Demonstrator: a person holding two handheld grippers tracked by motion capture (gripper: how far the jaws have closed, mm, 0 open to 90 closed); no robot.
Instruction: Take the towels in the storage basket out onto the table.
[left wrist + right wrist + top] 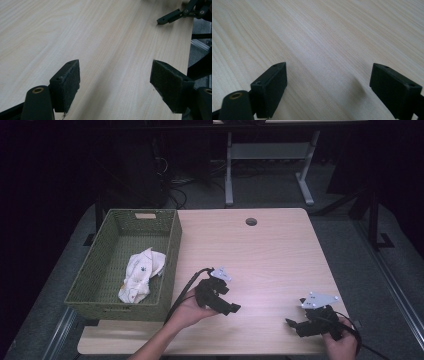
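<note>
A green woven basket (170, 251) stands at the table's left edge, and a crumpled white cloth (141, 275) with small dark and red marks lies inside it. My left gripper (231, 309) hovers low over the table just right of the basket, jaws wide open with nothing between them (113, 83). My right gripper (292, 325) sits near the front right corner, also open over bare wood (328, 86). One jaw tip of the right gripper (170, 17) pokes into the left gripper view at the upper right.
The light wooden table (270, 255) has a round cable hole (251, 221) near its far edge. Beyond the table, on the floor, stand the grey legs of another desk (229, 170) and some cables. The table's right edge (190, 47) runs close to the left gripper's jaw.
</note>
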